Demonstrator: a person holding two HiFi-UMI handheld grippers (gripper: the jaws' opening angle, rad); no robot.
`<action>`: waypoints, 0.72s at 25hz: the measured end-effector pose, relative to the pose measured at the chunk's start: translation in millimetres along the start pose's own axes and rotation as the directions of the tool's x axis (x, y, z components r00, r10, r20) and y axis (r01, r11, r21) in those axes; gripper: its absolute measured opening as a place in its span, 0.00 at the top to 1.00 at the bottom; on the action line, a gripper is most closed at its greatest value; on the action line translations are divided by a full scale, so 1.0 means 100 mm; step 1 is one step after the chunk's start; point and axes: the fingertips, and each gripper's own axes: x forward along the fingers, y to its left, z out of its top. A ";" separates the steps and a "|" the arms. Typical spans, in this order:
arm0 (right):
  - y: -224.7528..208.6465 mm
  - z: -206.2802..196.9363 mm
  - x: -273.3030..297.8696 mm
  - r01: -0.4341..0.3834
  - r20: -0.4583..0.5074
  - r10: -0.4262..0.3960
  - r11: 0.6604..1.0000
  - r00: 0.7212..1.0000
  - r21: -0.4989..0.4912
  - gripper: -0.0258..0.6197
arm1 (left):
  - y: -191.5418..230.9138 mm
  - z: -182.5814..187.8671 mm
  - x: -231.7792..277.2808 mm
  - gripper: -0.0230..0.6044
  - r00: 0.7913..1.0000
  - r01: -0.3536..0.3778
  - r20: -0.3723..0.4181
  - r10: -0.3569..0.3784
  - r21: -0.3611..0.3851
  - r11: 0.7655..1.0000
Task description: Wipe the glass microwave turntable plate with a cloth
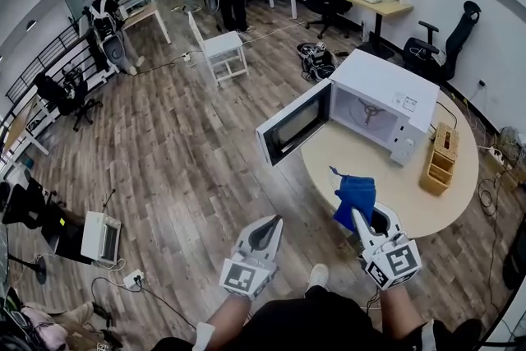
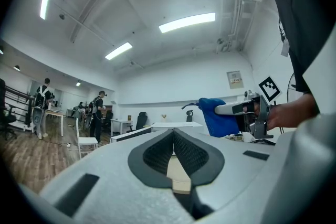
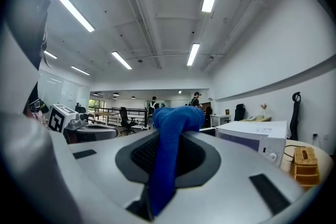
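Right gripper (image 1: 359, 214) clamps the blue cloth (image 1: 355, 195) draped over its tip; left gripper (image 1: 275, 220) clenched, empty.

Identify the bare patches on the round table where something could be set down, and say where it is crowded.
Free on the round table: the front strip between the open microwave door and the blue cloth in the right gripper, and the stretch between that cloth and the wooden rack. Crowded: the back, filled by the microwave with the rack close beside it.
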 end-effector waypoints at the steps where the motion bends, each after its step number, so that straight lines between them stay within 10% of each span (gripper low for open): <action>1: -0.09 0.01 0.05 0.002 0.000 -0.002 1.000 1.000 0.001 0.87 | 0.02 0.01 0.09 0.95 1.000 0.004 -0.001 -0.004 -0.001 1.000; 18: -1.14 -0.05 0.79 -0.023 -0.020 0.023 1.000 1.000 0.015 0.87 | 0.26 -0.01 1.33 0.95 0.999 0.012 -0.038 -0.011 0.021 1.000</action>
